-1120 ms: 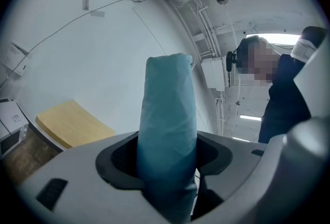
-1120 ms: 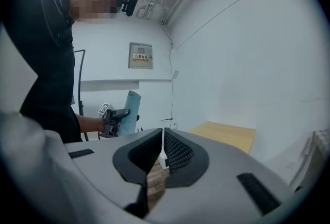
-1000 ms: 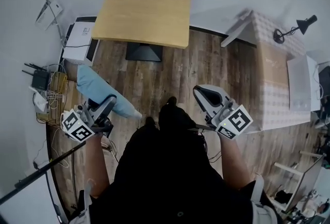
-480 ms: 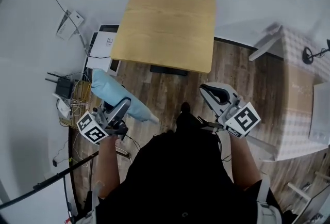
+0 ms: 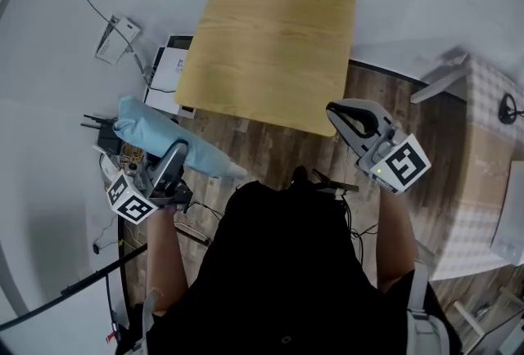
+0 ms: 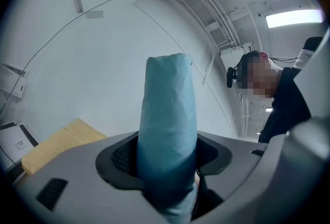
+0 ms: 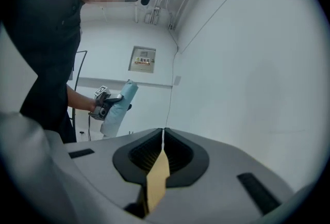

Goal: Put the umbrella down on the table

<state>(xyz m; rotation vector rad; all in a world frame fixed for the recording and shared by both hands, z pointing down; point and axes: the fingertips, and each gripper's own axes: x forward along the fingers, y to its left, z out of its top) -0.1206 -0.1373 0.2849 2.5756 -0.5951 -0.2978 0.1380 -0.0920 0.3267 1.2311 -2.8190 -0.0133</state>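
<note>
Grips the folded umbrella (image 5: pixel 155 131) in the left gripper (image 5: pixel 174 159), with jaws closed partway along it. Carries nothing in the right gripper (image 5: pixel 344 112), with jaws together (only a sliver of tabletop seen through the gap below). Note the long axis: across the left jaws, roughly parallel to the near edge of the table (image 5: pixel 270 42). Judge the table to lie ahead and right of the left gripper, the nearer one. Lay flat on the bare, level wood. Mind the cables (image 5: pixel 131 155) on the floor (image 5: pixel 270 150) just left of that gripper.
</note>
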